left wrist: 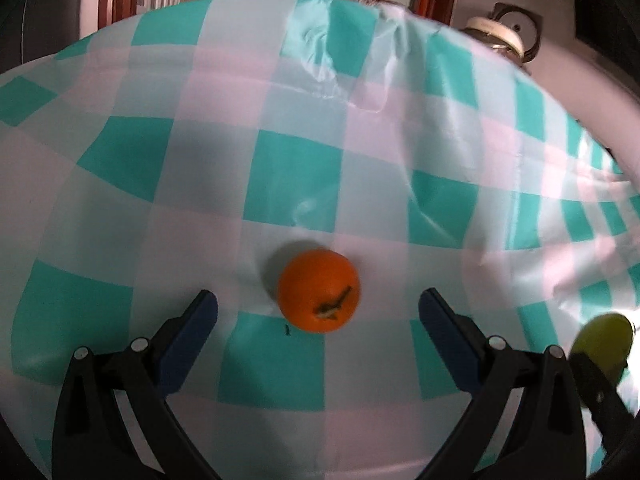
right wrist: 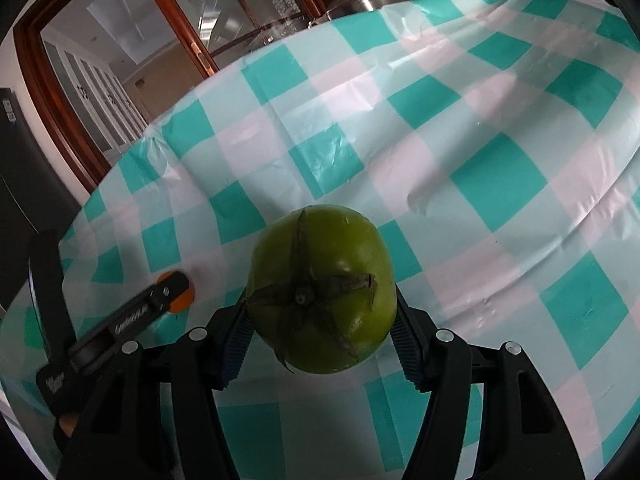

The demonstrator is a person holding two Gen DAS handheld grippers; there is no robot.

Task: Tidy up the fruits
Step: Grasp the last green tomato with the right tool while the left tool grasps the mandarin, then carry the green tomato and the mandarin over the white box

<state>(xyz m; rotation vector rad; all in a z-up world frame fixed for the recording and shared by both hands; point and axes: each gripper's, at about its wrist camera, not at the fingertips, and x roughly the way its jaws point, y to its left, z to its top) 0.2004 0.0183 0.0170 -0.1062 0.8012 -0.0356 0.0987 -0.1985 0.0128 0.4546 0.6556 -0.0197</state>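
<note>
Two fruits: a round green tomato-like fruit (right wrist: 322,290), firm and smooth, is pinched at its sides by the right gripper (right wrist: 320,332); the left gripper (left wrist: 318,312), spread wide, frames a small orange citrus (left wrist: 319,291), best taken across its middle.

two wrist views – close, angled down – shared checked tablecloth (left wrist: 304,168) and orange (left wrist: 319,291)

Hidden and cut-off parts

In the right wrist view the left gripper's arm covers much of the orange (right wrist: 182,298); in the left wrist view the green fruit (left wrist: 602,340) is blurred, partly behind the right gripper's finger.
</note>
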